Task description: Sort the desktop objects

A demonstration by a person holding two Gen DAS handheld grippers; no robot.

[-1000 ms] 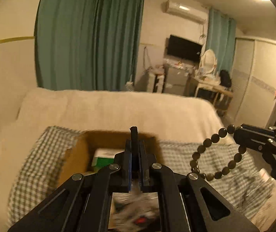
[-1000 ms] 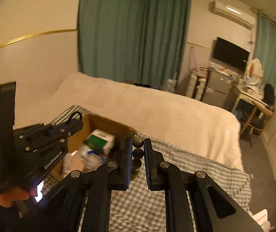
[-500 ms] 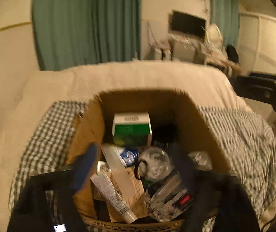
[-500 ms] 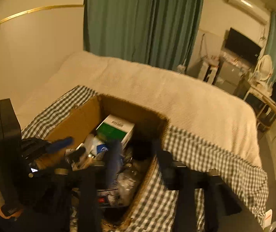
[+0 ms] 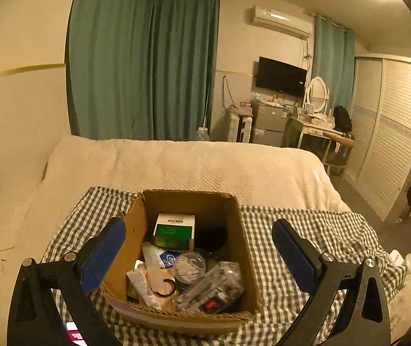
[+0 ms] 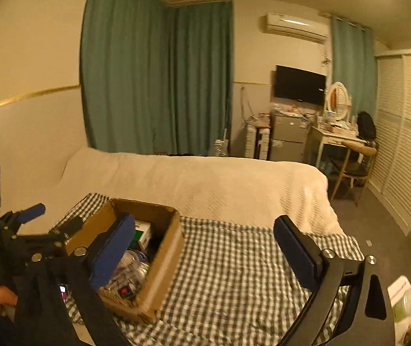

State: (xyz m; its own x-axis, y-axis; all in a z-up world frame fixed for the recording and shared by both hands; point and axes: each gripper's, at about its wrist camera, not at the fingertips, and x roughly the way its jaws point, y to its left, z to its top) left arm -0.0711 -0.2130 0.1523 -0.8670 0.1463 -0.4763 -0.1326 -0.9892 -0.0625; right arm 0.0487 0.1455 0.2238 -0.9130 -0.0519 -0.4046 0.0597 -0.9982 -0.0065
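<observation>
An open cardboard box (image 5: 242, 248) stands on a checked cloth (image 5: 315, 239) and holds several small items: a green and white carton (image 5: 173, 229), a white tube (image 5: 143, 287), a round clear lid (image 5: 189, 266) and plastic packets. My left gripper (image 5: 198, 233) is open and empty, its fingers on either side of the box, above it. My right gripper (image 6: 204, 235) is open and empty, to the right of the box (image 6: 165, 256). The left gripper also shows in the right wrist view (image 6: 43, 219).
The checked cloth (image 6: 234, 259) lies on a bed with a cream blanket (image 5: 205, 164). White bottles and packets (image 6: 404, 302) sit at the lower right. A desk, chair and wardrobe stand far right; green curtains hang behind.
Both grippers have opened. The left one let go of a dark object and the right one let go of the bead bracelet, which is no longer in view. Both cameras have pulled back and up.
</observation>
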